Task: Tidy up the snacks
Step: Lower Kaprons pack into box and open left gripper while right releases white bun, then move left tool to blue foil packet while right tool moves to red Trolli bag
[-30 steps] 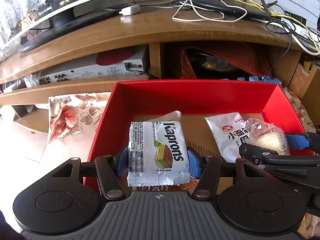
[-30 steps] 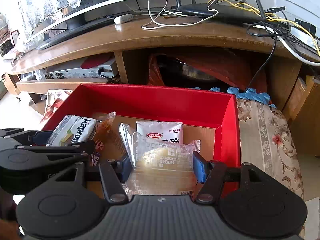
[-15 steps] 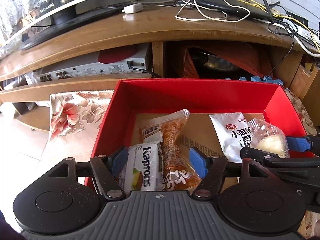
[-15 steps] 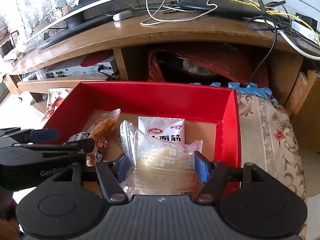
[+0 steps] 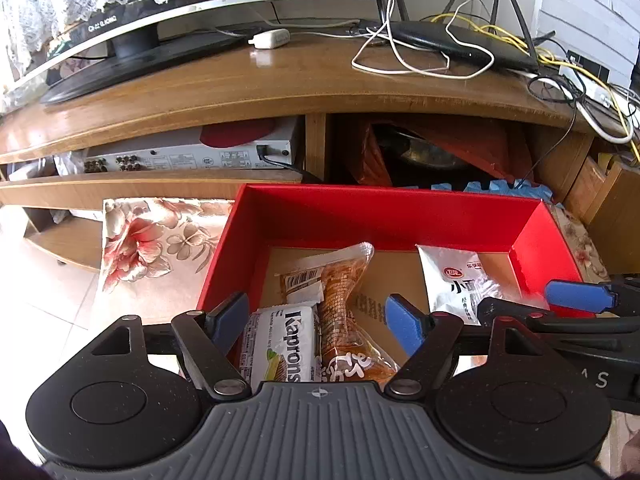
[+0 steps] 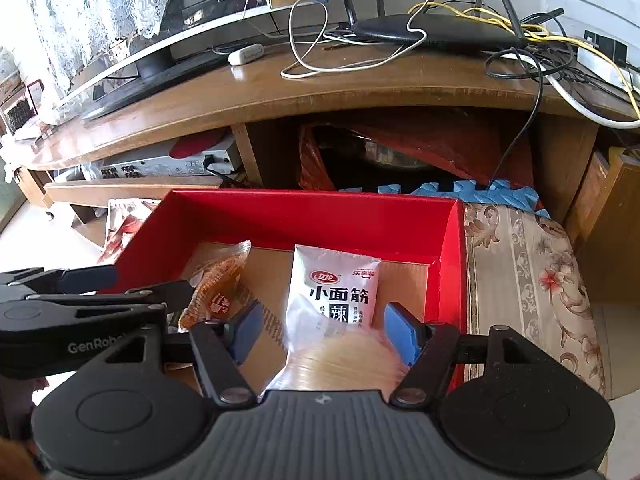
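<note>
- Inside the red box (image 5: 384,220), the Kaprons wafer pack (image 5: 280,350) is lying loose beside the orange snack bag (image 5: 344,320), between the left tongs (image 5: 316,318), whose jaws are opening wide and touching neither.
- Over the white spicy-strip sachet (image 6: 334,292), the clear pastry packet (image 6: 344,364), blurred, is probably slipping from the right tongs (image 6: 326,330), which are standing partly apart.
- Lifting away carelessly is risking snagging a crinkly wrapper and dragging it out.

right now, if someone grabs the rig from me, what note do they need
Left tongs: opening, nothing gripped; the Kaprons wafer pack lies loose between them in the red box.
Right tongs: apart, pads not pressing the clear cake packet below them.
Also in the box: orange packet and white spicy-strip packet.
Done: four snacks boxed.
Left: lift both tongs clear; no other snacks in view.
</note>
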The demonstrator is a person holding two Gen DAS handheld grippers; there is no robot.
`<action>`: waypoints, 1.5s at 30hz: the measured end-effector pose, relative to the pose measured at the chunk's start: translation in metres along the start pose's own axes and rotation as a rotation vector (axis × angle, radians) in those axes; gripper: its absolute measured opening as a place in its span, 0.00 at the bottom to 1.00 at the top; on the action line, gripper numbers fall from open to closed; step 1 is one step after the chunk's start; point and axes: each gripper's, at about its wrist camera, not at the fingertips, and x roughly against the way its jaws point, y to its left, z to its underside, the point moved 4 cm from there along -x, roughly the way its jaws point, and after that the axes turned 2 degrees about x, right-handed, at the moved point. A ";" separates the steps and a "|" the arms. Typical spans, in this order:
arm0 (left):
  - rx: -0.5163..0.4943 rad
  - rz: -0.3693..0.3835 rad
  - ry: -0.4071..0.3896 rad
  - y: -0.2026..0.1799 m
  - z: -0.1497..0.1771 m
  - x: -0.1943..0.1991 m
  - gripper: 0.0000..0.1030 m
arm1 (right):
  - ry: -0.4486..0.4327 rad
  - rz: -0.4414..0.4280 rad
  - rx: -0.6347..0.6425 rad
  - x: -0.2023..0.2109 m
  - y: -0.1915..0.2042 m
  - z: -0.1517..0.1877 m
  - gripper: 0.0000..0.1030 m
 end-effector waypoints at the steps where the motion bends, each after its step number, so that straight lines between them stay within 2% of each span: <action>1: 0.003 0.004 0.000 0.000 0.000 0.001 0.79 | 0.001 -0.001 -0.002 0.001 -0.001 0.000 0.66; 13: 0.006 0.038 -0.004 0.002 0.006 0.015 0.80 | -0.012 -0.001 -0.001 0.021 0.004 0.006 0.66; 24: -0.013 0.072 0.016 0.012 0.032 0.041 0.81 | 0.002 -0.013 0.030 0.050 0.020 0.034 0.67; 35: -0.010 0.098 0.107 0.035 0.077 0.054 0.81 | 0.057 -0.056 0.082 0.076 0.046 0.080 0.67; 45: -0.019 0.129 0.137 0.046 0.104 0.068 0.81 | 0.152 -0.103 0.147 0.092 0.072 0.139 0.67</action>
